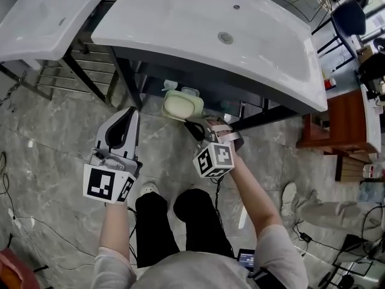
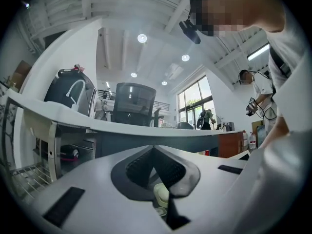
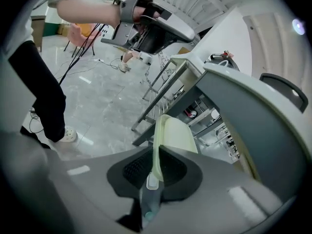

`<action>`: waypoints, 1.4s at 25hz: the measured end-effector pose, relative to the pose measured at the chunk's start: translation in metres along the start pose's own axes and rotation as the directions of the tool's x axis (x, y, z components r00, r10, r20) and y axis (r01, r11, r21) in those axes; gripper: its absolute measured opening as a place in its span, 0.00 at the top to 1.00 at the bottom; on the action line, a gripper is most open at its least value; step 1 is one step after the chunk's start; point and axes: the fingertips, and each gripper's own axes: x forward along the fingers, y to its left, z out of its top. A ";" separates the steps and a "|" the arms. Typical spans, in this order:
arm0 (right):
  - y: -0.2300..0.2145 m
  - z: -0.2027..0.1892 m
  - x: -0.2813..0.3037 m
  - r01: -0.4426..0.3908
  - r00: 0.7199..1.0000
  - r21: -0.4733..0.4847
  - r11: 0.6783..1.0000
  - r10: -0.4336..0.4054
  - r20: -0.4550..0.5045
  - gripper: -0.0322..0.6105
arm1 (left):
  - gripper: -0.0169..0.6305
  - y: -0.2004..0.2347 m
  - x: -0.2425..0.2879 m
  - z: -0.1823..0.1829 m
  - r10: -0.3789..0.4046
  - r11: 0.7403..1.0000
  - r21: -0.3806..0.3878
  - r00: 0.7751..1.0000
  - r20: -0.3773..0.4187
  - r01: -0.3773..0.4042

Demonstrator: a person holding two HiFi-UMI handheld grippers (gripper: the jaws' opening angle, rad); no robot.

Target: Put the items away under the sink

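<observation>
A pale green lidded box (image 1: pixel 182 105) hangs just in front of the dark space under the white sink (image 1: pixel 198 23). My right gripper (image 1: pixel 194 123) is shut on the box's near edge. In the right gripper view the box (image 3: pixel 174 134) stands on edge between the jaws of that gripper (image 3: pixel 156 156), pointing toward the shelves under the sink (image 3: pixel 204 115). My left gripper (image 1: pixel 132 117) is held to the left of the box, apart from it, jaws shut on nothing. Its own view shows the left gripper (image 2: pixel 153 152) closed, with the sink's rim (image 2: pixel 146 128) ahead.
A second white basin (image 1: pixel 42 17) stands at the left over a wire rack (image 1: pixel 63 77). Dark frame legs (image 1: pixel 123 77) run down beside the opening. A wooden cabinet (image 1: pixel 340 122) and another person's leg (image 1: pixel 316 208) are at the right. Cables (image 1: pixel 24 221) lie on the marble floor.
</observation>
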 end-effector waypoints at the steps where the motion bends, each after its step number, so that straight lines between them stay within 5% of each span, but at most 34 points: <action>1: 0.004 -0.009 0.009 0.001 1.000 -0.005 1.000 -0.001 0.003 0.88 | 0.96 0.001 0.002 -0.014 -0.002 1.000 0.005 1.000 0.005 0.002; 17: 0.033 -0.114 0.120 0.022 0.999 -0.066 0.998 -0.020 0.033 0.88 | 0.96 0.004 0.068 -0.195 -0.111 0.987 0.129 0.990 0.088 0.099; 35: -0.055 -0.165 0.078 0.113 0.992 -0.049 0.992 -0.116 -0.047 0.88 | 0.96 -0.016 0.089 -0.208 -0.148 0.982 0.137 0.981 0.126 0.131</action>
